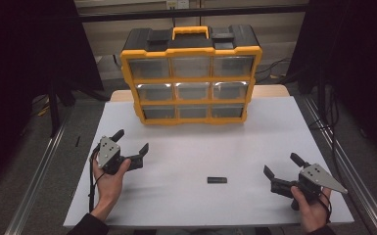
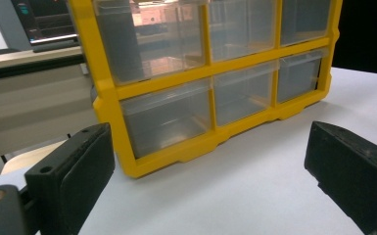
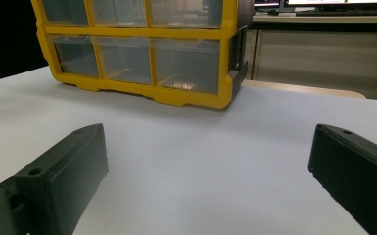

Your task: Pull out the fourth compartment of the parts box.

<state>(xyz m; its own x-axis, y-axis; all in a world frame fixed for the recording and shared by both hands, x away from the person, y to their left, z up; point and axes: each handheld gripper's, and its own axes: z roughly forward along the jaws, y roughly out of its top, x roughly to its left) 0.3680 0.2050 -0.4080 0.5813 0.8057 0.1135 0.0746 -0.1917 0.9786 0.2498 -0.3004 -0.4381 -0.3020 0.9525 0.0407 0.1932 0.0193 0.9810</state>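
While both tools rest low over the white surface (image 1: 200, 156), the left gripper (image 1: 132, 141) has its jaws spread wide with nothing between them; in the left gripper view the two black pads (image 2: 73, 176) stand far apart with bare surface in the gap. The person's left hand (image 1: 108, 178) grips this tool near the surface's left edge, about midway between its near and far edges.

The right gripper (image 1: 282, 165) is likewise wide open and holds nothing; in the right gripper view its pads (image 3: 63, 174) frame only bare white surface. The right hand (image 1: 313, 205) holds it close to the near right corner.

Between the two tools, toward the near edge and closer to the right gripper, a small black bar (image 1: 217, 180) lies flat, apart from both sets of jaws.

At the far edge, centred, a yellow organizer (image 1: 192, 73) stands upright. Its three rows of three clear drawers (image 1: 192, 91) face the person, all pushed in. A yellow handle (image 1: 191, 32) sits on its black top.
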